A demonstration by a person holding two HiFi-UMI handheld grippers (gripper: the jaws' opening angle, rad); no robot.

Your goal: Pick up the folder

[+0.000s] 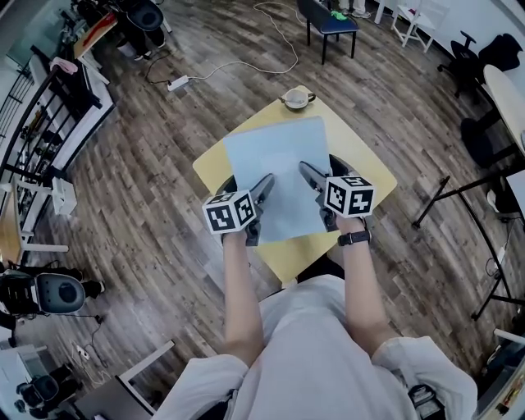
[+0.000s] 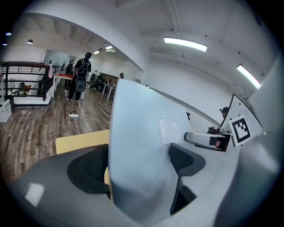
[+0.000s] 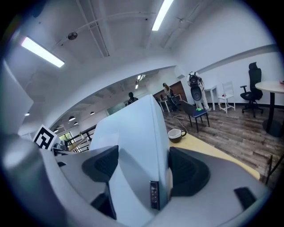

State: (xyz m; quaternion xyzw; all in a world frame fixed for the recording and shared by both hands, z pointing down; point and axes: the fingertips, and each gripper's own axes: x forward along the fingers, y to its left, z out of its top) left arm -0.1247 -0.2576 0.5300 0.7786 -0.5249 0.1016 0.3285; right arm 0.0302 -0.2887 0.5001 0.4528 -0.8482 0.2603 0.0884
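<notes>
A pale blue-grey folder [image 1: 279, 168] is held above the small yellow table [image 1: 369, 168], tilted up off its top. My left gripper [image 1: 256, 215] is shut on the folder's near left edge, and my right gripper [image 1: 318, 197] is shut on its near right edge. In the left gripper view the folder [image 2: 142, 150] stands pinched between the two dark pads [image 2: 91, 168]. The right gripper view shows the folder [image 3: 137, 150] clamped the same way between its pads [image 3: 188, 170], spine edge toward the camera. A marker cube rides on each gripper.
A cup on a saucer [image 1: 297, 99] stands at the table's far corner, also seen as the cup [image 3: 176, 134] in the right gripper view. A blue-seated chair [image 1: 326, 23], a power strip with cable [image 1: 178, 82], shelving [image 1: 49, 123] at left and another table's legs [image 1: 459, 197] at right surround the spot.
</notes>
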